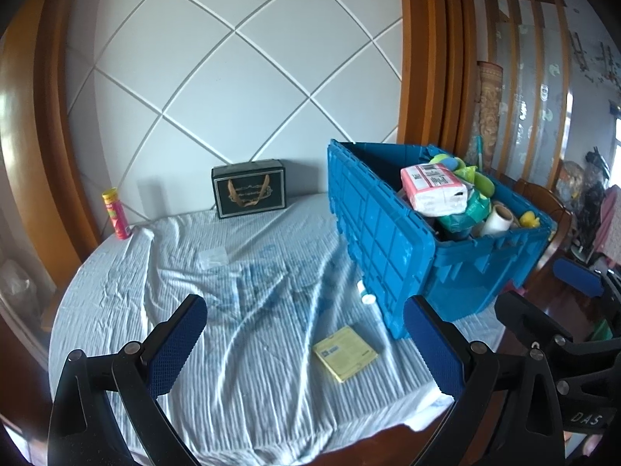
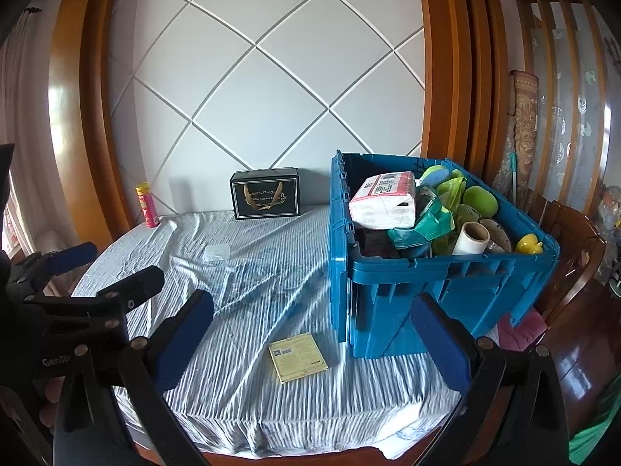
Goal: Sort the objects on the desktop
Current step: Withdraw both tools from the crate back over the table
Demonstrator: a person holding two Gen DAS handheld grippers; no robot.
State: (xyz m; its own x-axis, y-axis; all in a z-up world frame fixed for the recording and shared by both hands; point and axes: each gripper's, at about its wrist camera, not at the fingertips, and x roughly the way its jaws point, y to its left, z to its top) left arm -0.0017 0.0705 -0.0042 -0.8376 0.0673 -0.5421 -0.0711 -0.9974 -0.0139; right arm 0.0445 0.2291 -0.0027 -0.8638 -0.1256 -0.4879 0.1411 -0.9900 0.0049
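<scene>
While both sets of jaws stand wide apart and hold nothing, the left gripper [image 1: 304, 343] and right gripper [image 2: 312, 343] hang over the near edge of the cloth-covered surface [image 1: 240, 349]. Yellow notepad [image 2: 298, 357] lies flat between the right jaws, just beyond them. Blue crate [image 2: 446, 287], heaped with items, sits ahead to the right; black box [image 2: 265, 193] and red-yellow canister [image 2: 146, 205] far ahead, by the wall
</scene>
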